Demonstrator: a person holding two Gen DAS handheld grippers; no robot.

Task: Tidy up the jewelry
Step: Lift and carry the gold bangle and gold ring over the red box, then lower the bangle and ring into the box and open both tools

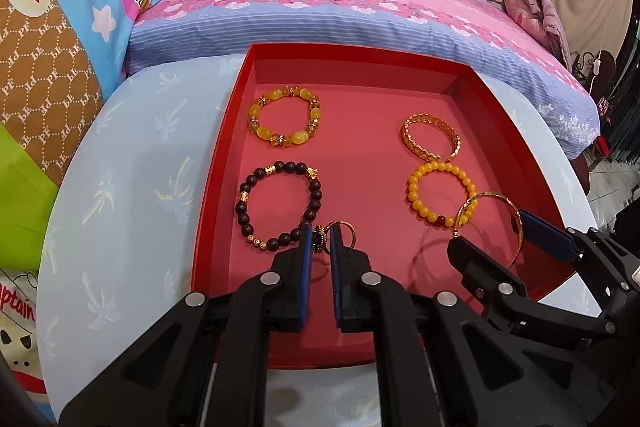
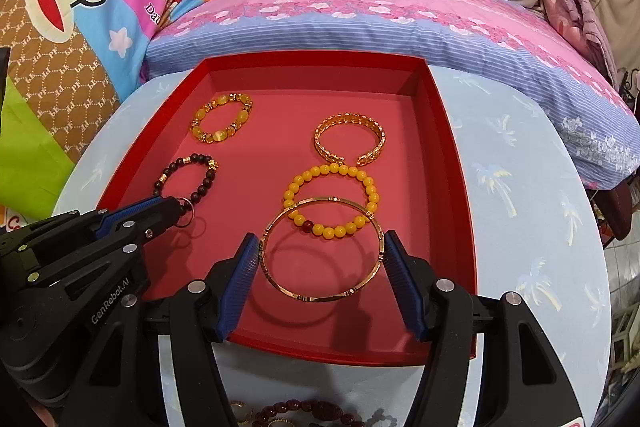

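Observation:
A red tray (image 1: pixel 224 163) (image 2: pixel 456 187) sits on a pale blue round table. In it lie a yellow stone bracelet (image 1: pixel 285 122) (image 2: pixel 221 118), a dark bead bracelet (image 1: pixel 280 209) (image 2: pixel 188 179), a gold link bracelet (image 1: pixel 431 136) (image 2: pixel 350 139) and a yellow bead bracelet (image 1: pixel 440 193) (image 2: pixel 332 201). My left gripper (image 1: pixel 321 241) (image 2: pixel 182 213) is shut on a small ring with a dark ornament (image 1: pixel 320 239) above the tray's near left. My right gripper (image 2: pixel 320 255) (image 1: pixel 490 231) is shut on a thin gold bangle (image 2: pixel 320 249) (image 1: pixel 494 227) across its width, above the tray's near right.
More jewelry, with dark red beads (image 2: pixel 304 413), lies on the table (image 2: pixel 520 227) in front of the tray. A pink and blue pillow (image 1: pixel 340 11) lies just behind the tray. Cartoon bedding (image 1: pixel 60 27) is at the left.

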